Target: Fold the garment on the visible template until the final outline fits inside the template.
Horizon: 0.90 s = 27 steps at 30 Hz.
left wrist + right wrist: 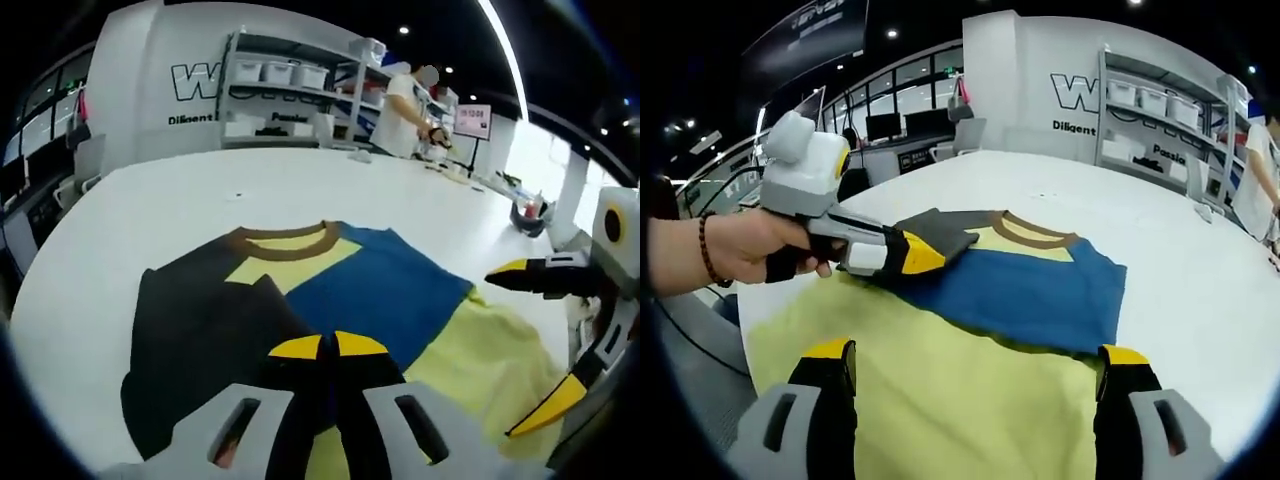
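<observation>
The left gripper [925, 255] is pinching the garment [1030, 290]'s dark sleeve edge with jaws closed, the right gripper [975, 365] is hovering wide apart over its yellow hem, and bare tabletop [1180, 220] is stretching beyond the collar.

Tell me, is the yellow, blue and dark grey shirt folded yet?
Partly folded. The yellow, blue and dark grey shirt has its dark side flapped over, pinched by the left gripper; its yellow bottom lies spread out.

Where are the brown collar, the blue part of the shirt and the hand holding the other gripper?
brown collar [1035, 232], right gripper view, on the curved neckband.
blue part of the shirt [1030, 290], right gripper view, mid-panel.
hand [760, 248], right gripper view, on the knuckles around the left gripper's handle.
</observation>
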Each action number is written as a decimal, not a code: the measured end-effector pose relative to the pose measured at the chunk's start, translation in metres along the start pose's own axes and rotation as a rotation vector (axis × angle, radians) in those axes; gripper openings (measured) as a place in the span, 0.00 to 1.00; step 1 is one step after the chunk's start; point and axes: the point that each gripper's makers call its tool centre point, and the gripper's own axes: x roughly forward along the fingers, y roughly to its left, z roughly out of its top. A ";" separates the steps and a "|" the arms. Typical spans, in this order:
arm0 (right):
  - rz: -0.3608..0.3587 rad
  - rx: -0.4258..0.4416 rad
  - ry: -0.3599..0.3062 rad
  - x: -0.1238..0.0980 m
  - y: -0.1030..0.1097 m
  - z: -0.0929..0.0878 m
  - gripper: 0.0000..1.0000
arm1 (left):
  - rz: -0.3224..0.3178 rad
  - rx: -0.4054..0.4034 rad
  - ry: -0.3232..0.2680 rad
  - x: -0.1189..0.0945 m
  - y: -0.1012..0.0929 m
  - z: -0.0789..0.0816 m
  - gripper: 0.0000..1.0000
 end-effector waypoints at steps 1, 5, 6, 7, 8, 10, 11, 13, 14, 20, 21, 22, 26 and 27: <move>0.000 0.001 0.003 0.000 0.000 -0.001 0.99 | 0.002 0.001 0.005 0.000 0.000 -0.002 0.00; 0.001 0.001 0.025 0.001 -0.001 -0.006 0.99 | 0.002 0.021 0.006 0.001 0.000 -0.004 0.01; 0.000 0.002 0.025 0.001 0.000 -0.006 0.99 | -0.013 0.033 0.014 0.002 -0.003 -0.006 0.02; 0.000 0.003 0.024 0.001 0.000 -0.006 0.99 | -0.016 0.033 0.014 0.002 -0.003 -0.007 0.03; -0.001 0.005 0.024 0.000 -0.001 -0.006 0.99 | -0.021 0.039 0.014 0.002 -0.004 -0.007 0.05; -0.002 0.007 0.027 0.000 -0.001 -0.007 0.99 | -0.033 0.074 -0.011 -0.001 -0.005 0.000 0.15; -0.002 0.009 0.029 0.000 -0.001 -0.007 0.99 | -0.032 0.071 -0.027 -0.002 -0.005 0.003 0.23; -0.007 0.017 0.028 0.000 -0.003 -0.007 0.99 | -0.028 0.056 -0.063 -0.011 -0.001 0.017 0.28; -0.010 0.018 0.025 -0.001 -0.004 -0.007 0.99 | -0.026 0.059 -0.064 -0.012 -0.001 0.018 0.28; -0.046 0.011 -0.038 -0.004 -0.012 0.008 0.99 | 0.027 0.061 -0.112 -0.033 0.016 0.034 0.33; -0.045 0.015 -0.035 -0.004 -0.012 0.008 0.99 | 0.030 0.065 -0.114 -0.038 0.018 0.035 0.33; -0.045 0.015 -0.035 -0.004 -0.012 0.008 0.99 | 0.039 0.061 -0.120 -0.040 0.020 0.036 0.33; -0.045 0.011 -0.039 -0.004 -0.012 0.009 0.99 | 0.053 0.029 -0.132 -0.047 0.027 0.037 0.35; -0.044 0.013 -0.034 -0.004 -0.012 0.008 0.99 | 0.068 0.025 -0.129 -0.047 0.031 0.036 0.36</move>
